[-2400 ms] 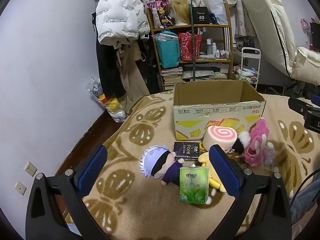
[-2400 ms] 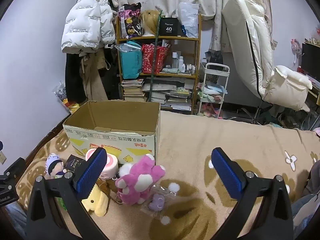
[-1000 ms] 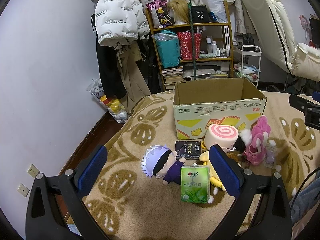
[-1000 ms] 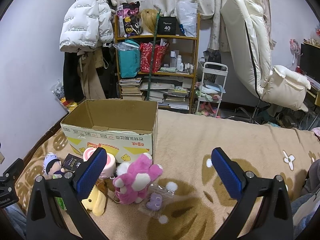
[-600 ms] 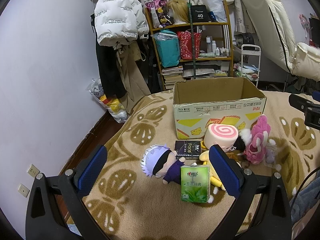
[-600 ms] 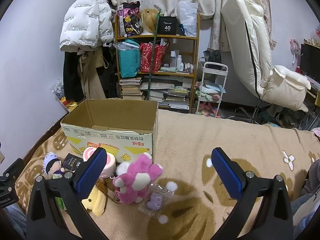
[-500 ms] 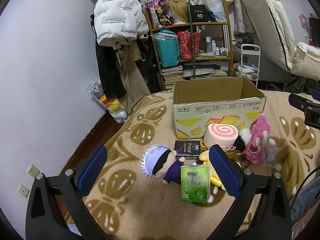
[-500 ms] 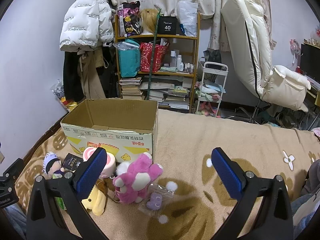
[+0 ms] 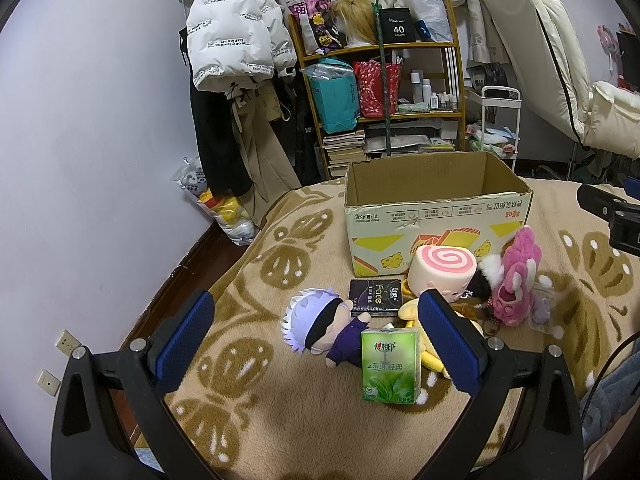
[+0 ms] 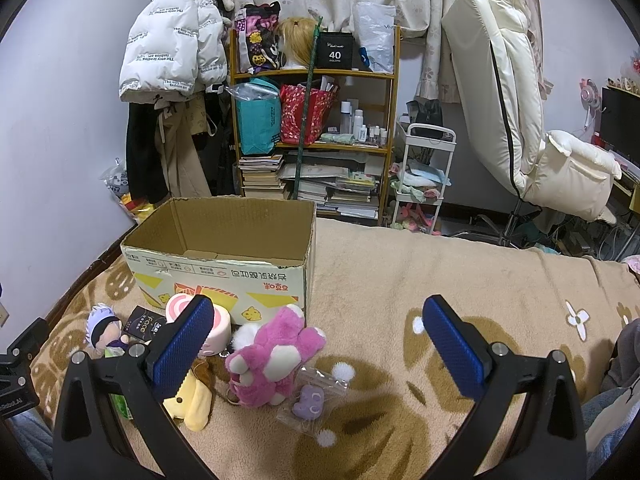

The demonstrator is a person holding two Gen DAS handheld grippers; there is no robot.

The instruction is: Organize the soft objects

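An open cardboard box [image 9: 436,216] [image 10: 224,268] stands on the patterned blanket, and nothing shows inside it. In front of it lie a white-haired doll [image 9: 320,326] [image 10: 102,330], a pink swirl-roll plush [image 9: 444,270] [image 10: 218,330], a pink bear plush [image 9: 516,280] [image 10: 272,354], a yellow plush [image 9: 424,334] [image 10: 192,402], a green tissue pack [image 9: 388,364], a black pack [image 9: 374,292] and a small bagged purple toy [image 10: 308,398]. My left gripper [image 9: 318,340] hangs open above the doll and tissue pack, holding nothing. My right gripper [image 10: 320,346] is open and holds nothing, right of the pink bear.
A crowded shelf [image 10: 316,136], hanging coats [image 10: 172,92], a white cart [image 10: 420,176] and a cream chair [image 10: 516,112] stand beyond the bed. The wall [image 9: 80,160] runs along the left bed edge. Bare blanket [image 10: 460,272] stretches right of the box.
Both views have only shifted very slightly. The toys and box lie where they were, and both grippers have stayed open.
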